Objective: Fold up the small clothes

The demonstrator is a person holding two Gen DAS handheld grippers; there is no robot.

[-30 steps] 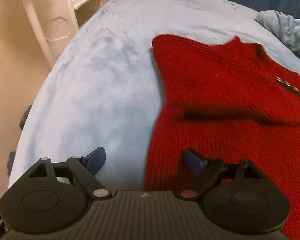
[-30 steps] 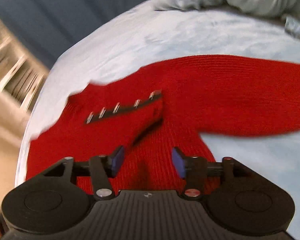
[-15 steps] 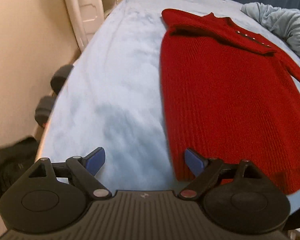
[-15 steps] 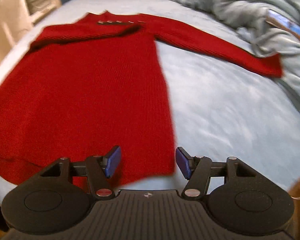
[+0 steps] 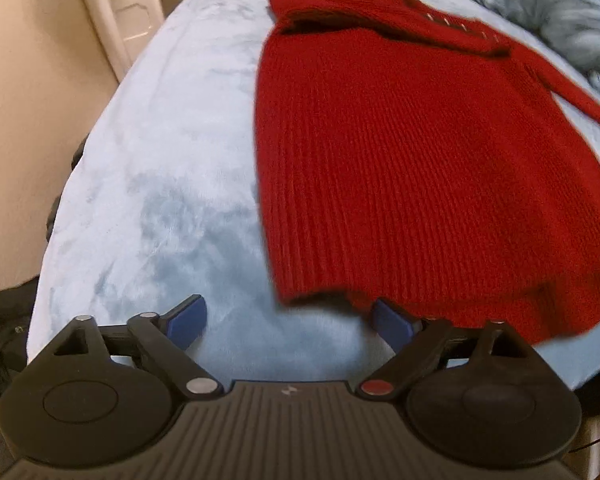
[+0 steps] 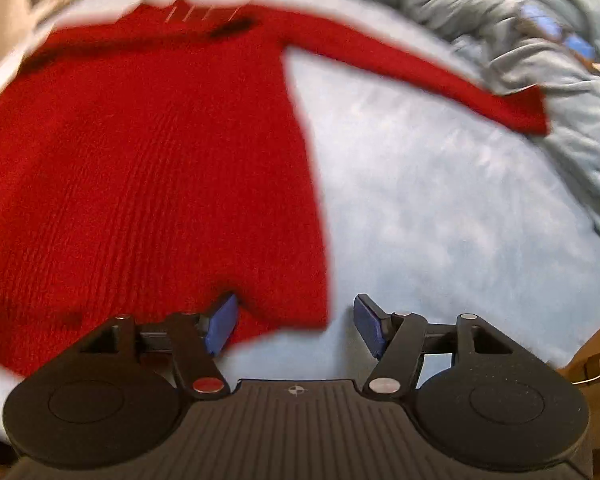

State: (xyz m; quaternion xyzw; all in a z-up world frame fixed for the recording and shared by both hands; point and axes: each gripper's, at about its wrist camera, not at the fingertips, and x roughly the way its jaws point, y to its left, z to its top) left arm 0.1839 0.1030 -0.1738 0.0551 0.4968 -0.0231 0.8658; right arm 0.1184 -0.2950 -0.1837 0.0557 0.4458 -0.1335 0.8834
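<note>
You are holding your left gripper released, its jaws wide apart, hovering just beside the near left corner of the red sweater. The sweater is lying flat on the pale blue blanket, collar at the far end, one sleeve stretching right toward a heap of grey bedding. Your right gripper is also hanging released, straddling the near right corner of the hem. If you are clenching too deep, you are likely catching the blanket with the knit; pinching only one layer is likely leaving the hem sagging and the fold crooked.
</note>
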